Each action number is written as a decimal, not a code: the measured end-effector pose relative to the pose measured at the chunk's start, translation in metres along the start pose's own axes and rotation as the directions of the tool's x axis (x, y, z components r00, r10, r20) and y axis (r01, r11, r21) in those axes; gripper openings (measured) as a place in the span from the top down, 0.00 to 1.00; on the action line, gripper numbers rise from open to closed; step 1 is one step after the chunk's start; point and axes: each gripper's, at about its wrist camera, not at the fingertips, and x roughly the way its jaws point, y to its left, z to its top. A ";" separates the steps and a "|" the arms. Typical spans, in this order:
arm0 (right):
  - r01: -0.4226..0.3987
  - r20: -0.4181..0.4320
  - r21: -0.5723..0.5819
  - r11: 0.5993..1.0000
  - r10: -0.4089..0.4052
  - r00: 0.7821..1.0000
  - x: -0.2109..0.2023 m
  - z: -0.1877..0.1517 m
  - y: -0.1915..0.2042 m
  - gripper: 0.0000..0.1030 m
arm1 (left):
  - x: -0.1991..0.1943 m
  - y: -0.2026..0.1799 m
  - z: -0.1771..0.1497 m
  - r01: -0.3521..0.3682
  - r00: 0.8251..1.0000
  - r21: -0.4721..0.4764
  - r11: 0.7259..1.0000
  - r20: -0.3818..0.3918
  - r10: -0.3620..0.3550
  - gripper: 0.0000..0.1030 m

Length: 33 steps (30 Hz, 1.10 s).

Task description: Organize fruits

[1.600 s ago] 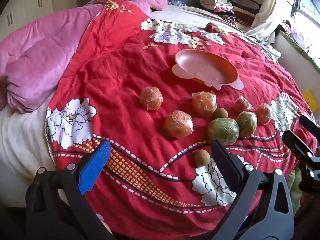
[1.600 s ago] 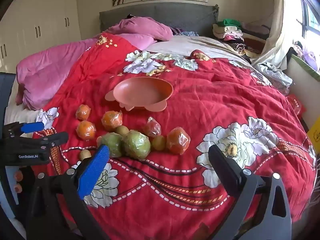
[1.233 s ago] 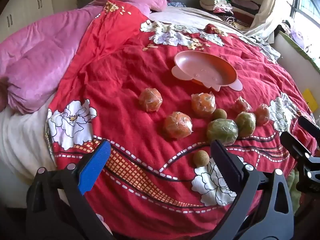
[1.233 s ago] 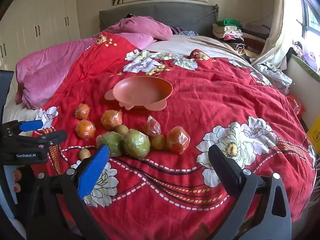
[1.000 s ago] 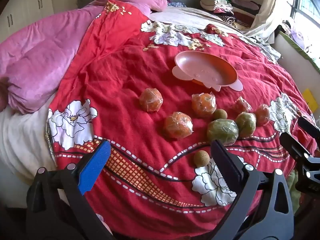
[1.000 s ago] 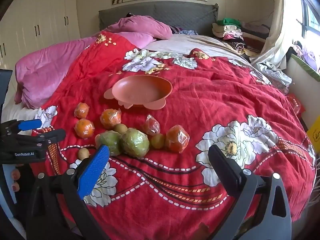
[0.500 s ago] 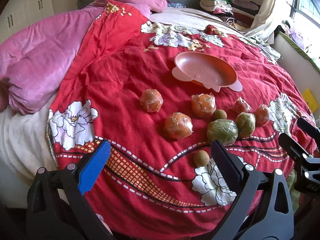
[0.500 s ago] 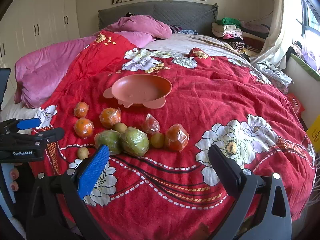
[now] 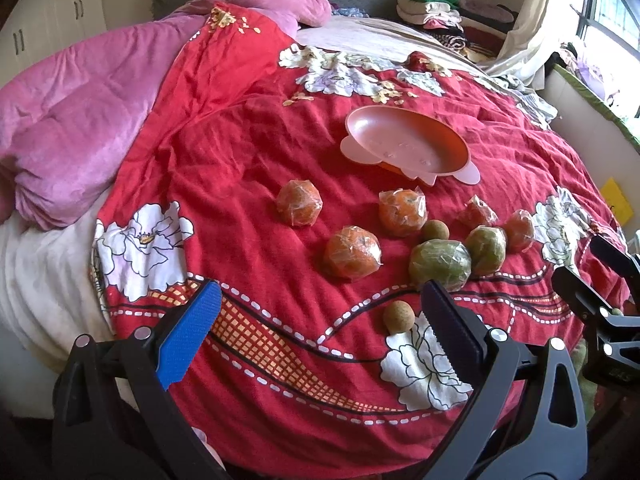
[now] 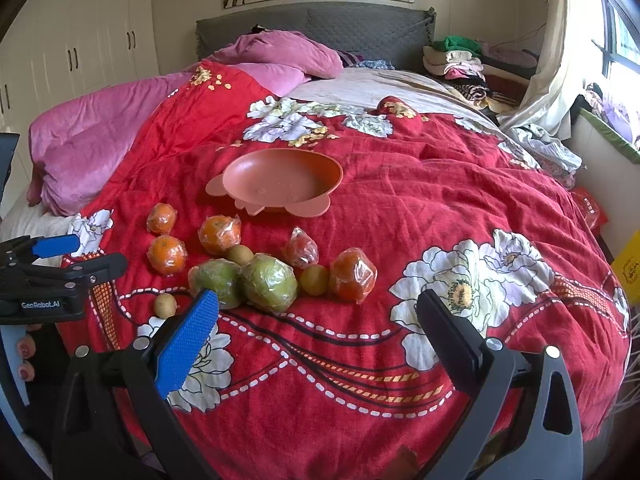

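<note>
Spread wide and gripping nothing: left tongs (image 9: 320, 320), hovering over the near edge of a bed (image 9: 248, 184) under a red flowered quilt. Same with the right tongs (image 10: 316, 320), also parted and bare, held above the quilt's white peony print. Lying loose on the quilt in front: wrapped oranges, one set apart at the left (image 9: 299, 203), one nearer (image 9: 352, 252), one toward the middle (image 9: 402, 213). Just right of these, two green plastic-wrapped fruits touching side by side (image 10: 267, 282) (image 10: 216, 280), with small brown round fruits tucked among them (image 10: 314, 279) (image 10: 240, 255). Alone and nearest the left tongs, another small brown fruit (image 9: 398, 317), just beside the inner face of the right-hand finger in that view. Further right in the cluster, a small wrapped red fruit (image 10: 302, 249) and a wrapped orange-red one (image 10: 353, 274). Beyond the fruit, well apart from both tongs, a shallow orange plate (image 10: 256, 178) with small ear-like tabs, nothing in it. Pink blanket (image 10: 92, 140) heaped along the left side of the bed.
</note>
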 end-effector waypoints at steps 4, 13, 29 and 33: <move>0.000 -0.001 0.001 1.000 0.000 1.000 0.001 0.000 0.000 0.04 | 0.000 -0.001 0.000 0.000 1.000 -0.001 1.000 0.000 0.000 0.09; 0.011 -0.006 0.009 1.000 -0.010 1.000 0.001 -0.002 -0.007 0.04 | 0.000 -0.002 -0.002 0.008 1.000 -0.005 1.000 -0.003 -0.008 0.09; 0.023 -0.032 0.033 0.999 -0.022 0.999 0.015 -0.004 -0.017 0.04 | 0.016 -0.004 -0.007 0.033 0.999 -0.008 0.999 -0.037 -0.033 0.09; 0.033 -0.054 0.034 0.999 -0.031 0.998 0.024 -0.003 -0.024 0.04 | 0.023 -0.001 -0.004 0.080 0.996 -0.020 0.997 -0.047 -0.080 0.09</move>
